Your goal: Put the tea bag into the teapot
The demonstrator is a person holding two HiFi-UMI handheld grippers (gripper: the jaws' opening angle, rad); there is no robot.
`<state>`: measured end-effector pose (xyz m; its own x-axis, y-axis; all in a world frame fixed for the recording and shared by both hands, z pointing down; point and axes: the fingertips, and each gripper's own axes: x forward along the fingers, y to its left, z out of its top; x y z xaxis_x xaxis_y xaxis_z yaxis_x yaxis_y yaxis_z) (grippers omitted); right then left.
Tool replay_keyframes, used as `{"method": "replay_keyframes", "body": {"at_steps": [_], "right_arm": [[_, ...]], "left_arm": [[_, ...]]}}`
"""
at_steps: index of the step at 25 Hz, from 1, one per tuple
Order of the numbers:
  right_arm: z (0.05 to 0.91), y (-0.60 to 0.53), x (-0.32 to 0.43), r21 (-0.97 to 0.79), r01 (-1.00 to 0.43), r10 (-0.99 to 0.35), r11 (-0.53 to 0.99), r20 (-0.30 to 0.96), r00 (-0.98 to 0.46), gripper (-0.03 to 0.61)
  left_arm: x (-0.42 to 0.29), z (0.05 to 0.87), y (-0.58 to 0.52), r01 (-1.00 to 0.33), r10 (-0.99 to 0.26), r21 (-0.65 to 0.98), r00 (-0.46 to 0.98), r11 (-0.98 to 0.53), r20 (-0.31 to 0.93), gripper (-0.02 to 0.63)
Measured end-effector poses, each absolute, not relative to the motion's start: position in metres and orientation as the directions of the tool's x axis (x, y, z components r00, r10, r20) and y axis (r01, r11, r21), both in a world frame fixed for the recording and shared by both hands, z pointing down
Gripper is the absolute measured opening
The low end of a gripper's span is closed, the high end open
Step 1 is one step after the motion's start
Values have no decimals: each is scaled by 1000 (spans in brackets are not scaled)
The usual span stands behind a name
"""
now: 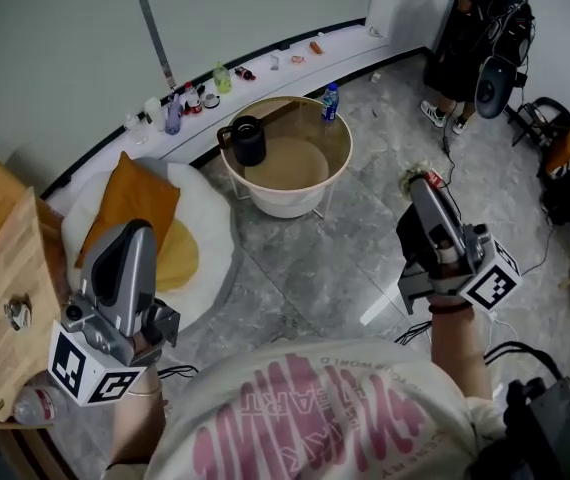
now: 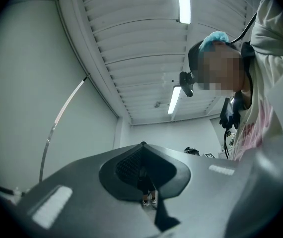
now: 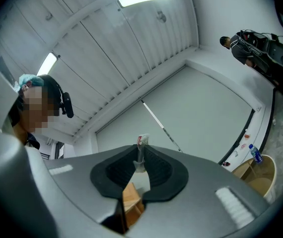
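A dark teapot stands on the left part of a round side table in the middle of the head view. Both grippers point upward, well short of it. My right gripper is shut on a small tea bag, whose white and red end sticks out above the jaw tips. In the right gripper view the tea bag is pinched between the tips of that gripper. My left gripper is at lower left, with its jaws meeting at the tips and nothing between them.
An orange cushion lies on a white beanbag left of the round table. A wooden table with a plastic bottle is at far left. Small bottles line the wall ledge. A person in black stands at top right.
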<state>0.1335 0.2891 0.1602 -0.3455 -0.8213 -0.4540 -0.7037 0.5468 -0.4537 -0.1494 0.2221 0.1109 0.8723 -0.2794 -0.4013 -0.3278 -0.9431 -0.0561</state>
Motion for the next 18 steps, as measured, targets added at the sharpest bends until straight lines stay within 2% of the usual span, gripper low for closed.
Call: {"method": "replay_keyframes", "body": {"at_steps": [10, 18], "right_arm": [[162, 248, 109, -442, -728, -841, 524, -404, -360, 43], [169, 222, 103, -465, -722, -853, 513, -370, -368, 43]], "left_arm": [[-153, 159, 168, -290, -292, 44, 927, -956, -235, 11], [-167, 164, 144, -330, -341, 88, 896, -940, -283, 11]]}}
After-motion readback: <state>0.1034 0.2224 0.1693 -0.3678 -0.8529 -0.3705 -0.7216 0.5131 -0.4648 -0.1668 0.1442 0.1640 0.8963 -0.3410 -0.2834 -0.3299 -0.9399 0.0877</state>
